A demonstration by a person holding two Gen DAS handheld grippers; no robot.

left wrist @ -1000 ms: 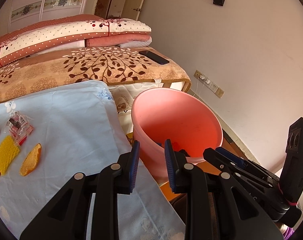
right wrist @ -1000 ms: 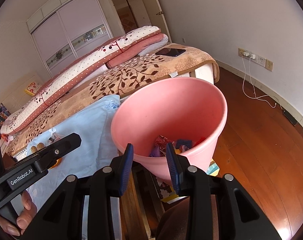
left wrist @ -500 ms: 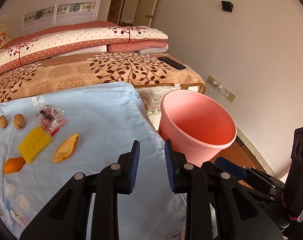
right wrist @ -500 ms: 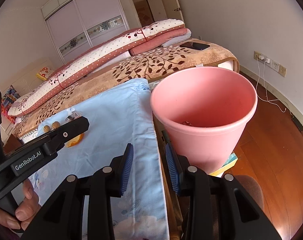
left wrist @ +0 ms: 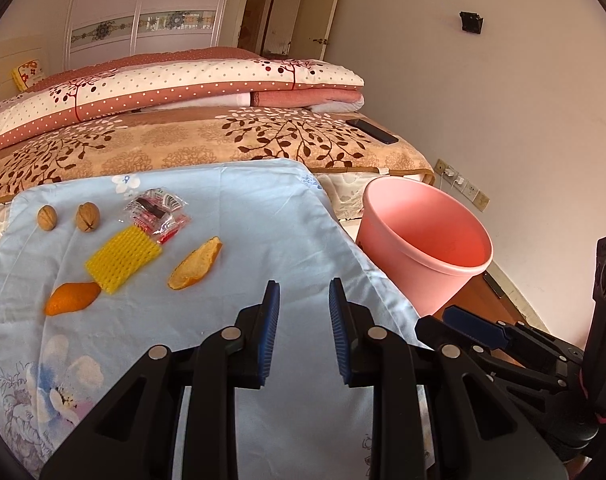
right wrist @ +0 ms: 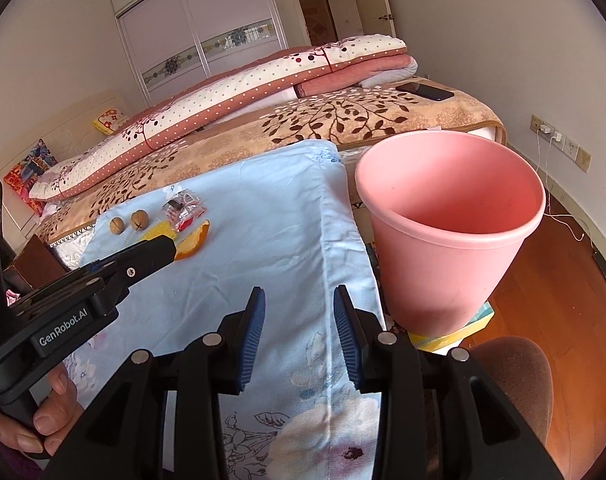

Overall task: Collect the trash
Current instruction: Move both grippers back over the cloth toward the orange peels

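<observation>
Both grippers (left wrist: 304, 308) (right wrist: 299, 312) pulled back from pink bin (right wrist: 451, 216), empty.

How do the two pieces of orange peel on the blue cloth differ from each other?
The peel near the bin lies pale side up, curled like a boat; the left peel shows its bright orange skin. The first lies apart from the yellow net; the left one lies against the net's corner. Both rest on the cloth, not yet collected.
</observation>
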